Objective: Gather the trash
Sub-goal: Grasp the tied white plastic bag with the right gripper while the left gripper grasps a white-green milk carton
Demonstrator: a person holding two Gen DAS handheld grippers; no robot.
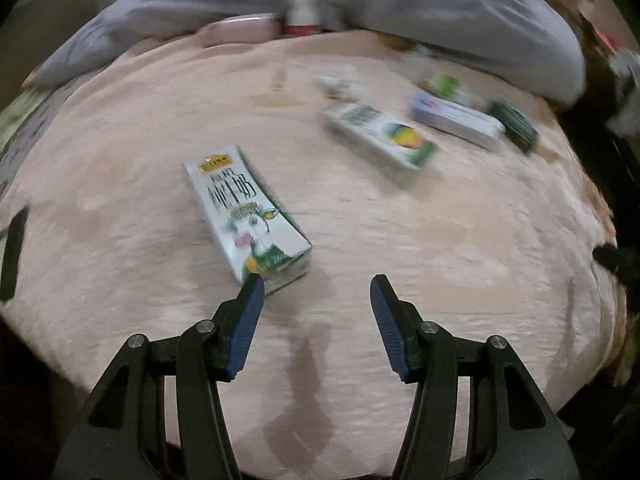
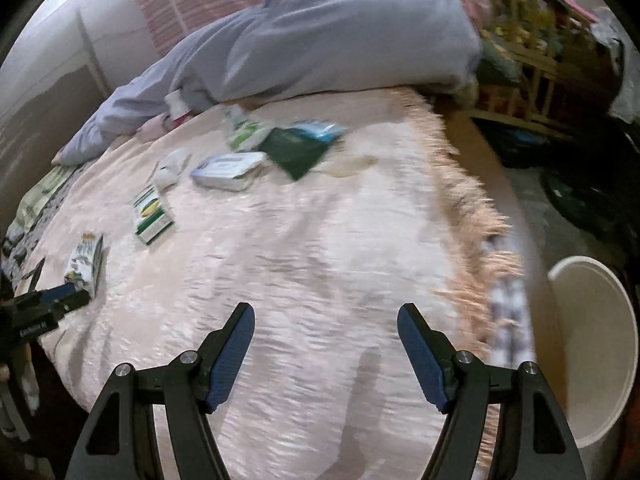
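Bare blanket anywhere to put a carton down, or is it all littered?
Free: blanket between the milk carton and the fringed edge, ahead of the right gripper. Crowded: far end near the grey bedding, with the dark green packet.

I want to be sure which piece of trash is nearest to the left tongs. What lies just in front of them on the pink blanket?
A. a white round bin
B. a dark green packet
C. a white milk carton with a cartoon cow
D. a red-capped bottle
C: in the left wrist view the white milk carton with a cartoon cow lies right at the tip of the open left tongs.
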